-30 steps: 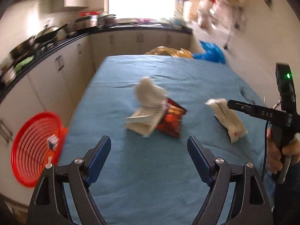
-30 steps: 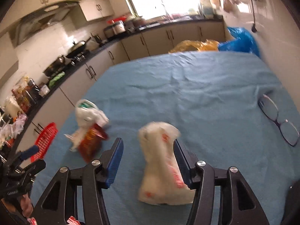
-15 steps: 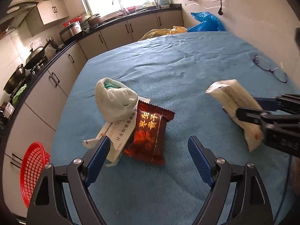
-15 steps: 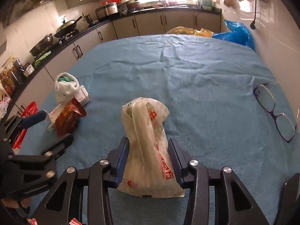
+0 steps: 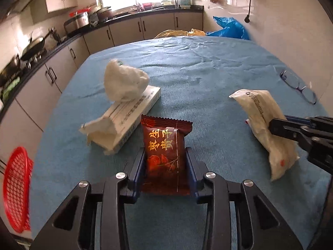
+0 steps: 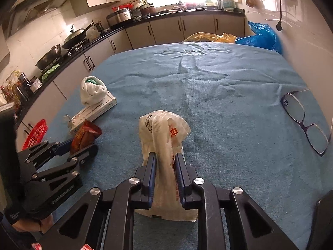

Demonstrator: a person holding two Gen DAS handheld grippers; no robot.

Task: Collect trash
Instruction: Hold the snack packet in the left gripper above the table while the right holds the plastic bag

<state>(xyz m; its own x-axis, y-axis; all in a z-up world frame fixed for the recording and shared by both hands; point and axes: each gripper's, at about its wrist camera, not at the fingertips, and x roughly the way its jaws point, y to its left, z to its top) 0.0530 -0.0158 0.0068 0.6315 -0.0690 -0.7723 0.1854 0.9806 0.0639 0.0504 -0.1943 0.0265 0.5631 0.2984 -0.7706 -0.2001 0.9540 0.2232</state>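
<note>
My left gripper (image 5: 165, 162) is shut on a dark red snack packet (image 5: 165, 145) lying on the blue tablecloth (image 5: 208, 79); it also shows in the right wrist view (image 6: 85, 137). My right gripper (image 6: 165, 164) is shut on a white plastic bag (image 6: 164, 137) with red print, which also shows in the left wrist view (image 5: 264, 120). A crumpled white bag (image 5: 124, 83) rests on a flat white carton (image 5: 129, 116) just left of the packet.
A red basket (image 5: 15, 189) sits below the table's left edge. Purple glasses (image 6: 303, 120) lie near the right edge by the wall. Yellow and blue bags (image 6: 260, 35) sit past the far edge. Kitchen counters run along the left and back.
My left gripper moved forward and closed on the red packet. My right gripper closed tighter on the white bag.
</note>
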